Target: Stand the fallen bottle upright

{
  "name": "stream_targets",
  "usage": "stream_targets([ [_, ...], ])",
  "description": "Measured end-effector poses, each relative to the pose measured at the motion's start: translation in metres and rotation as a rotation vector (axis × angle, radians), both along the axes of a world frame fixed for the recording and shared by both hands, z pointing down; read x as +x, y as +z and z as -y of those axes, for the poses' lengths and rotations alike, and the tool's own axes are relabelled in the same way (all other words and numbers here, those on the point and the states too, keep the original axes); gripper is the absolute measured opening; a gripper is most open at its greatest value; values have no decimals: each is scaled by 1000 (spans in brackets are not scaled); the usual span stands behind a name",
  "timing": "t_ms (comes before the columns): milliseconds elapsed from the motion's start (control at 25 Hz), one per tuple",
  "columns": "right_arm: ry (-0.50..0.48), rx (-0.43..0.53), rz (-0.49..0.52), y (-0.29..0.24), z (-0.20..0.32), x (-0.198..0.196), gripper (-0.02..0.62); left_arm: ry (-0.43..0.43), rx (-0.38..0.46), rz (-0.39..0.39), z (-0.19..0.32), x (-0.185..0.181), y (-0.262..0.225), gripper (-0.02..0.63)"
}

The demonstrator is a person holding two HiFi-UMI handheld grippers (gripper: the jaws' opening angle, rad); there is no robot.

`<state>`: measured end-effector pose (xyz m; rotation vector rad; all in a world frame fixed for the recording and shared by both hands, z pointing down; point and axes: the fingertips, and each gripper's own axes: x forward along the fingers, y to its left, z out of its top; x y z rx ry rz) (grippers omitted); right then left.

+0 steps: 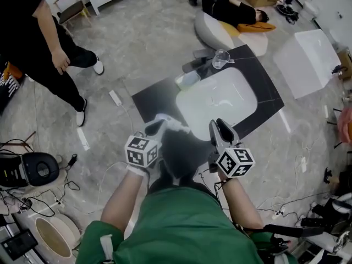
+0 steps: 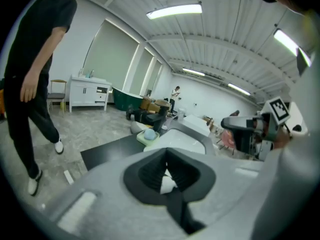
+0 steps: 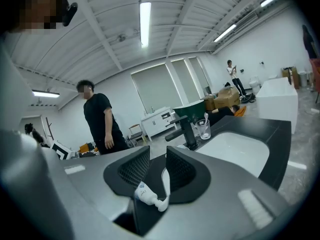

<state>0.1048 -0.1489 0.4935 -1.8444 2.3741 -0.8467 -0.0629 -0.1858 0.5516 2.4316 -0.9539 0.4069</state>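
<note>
Item 1 – bottle (image 1: 175,124): white, lying on its side at the near edge of the counter (image 1: 149,97), towards the near-left corner and just beside the rim of the white basin (image 1: 242,100). In the right gripper view the bottle (image 3: 145,193) lies flat on the dark surface, narrow end pointing right.

Item 2 – left gripper (image 1: 157,126): at the bottle's left end. In its own view the left gripper (image 2: 166,170) has its 2 pads drawn close, leaving a thin slit, and a white piece of the bottle (image 2: 168,184) sits pinched in that slit.

Item 3 – right gripper (image 1: 223,128): over the near edge, right of the bottle and apart from it. Its own view shows the right gripper (image 3: 157,170) with fingers spread and nothing between the pads; the bottle is seen through the gap.

Item 4 – far edge of the counter: 1 black faucet (image 1: 198,64), 1 clear glass (image 1: 221,58) just beside it, and 1 soap dish (image 1: 188,80) towards the far-left corner.

Item 5: a person in black (image 1: 49,43) stands on the floor, well apart from the counter's left corner.
</note>
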Motion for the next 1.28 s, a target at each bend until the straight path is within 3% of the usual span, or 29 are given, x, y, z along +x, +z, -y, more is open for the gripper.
stream_targets([
  [320,-40,58,-108,-19,-6,-7,71,-28,80,60,-3,-4,-12,55],
  [1280,-24,137,-68,-57,-11,19,71,-36,190,112,0,9,-53,55],
])
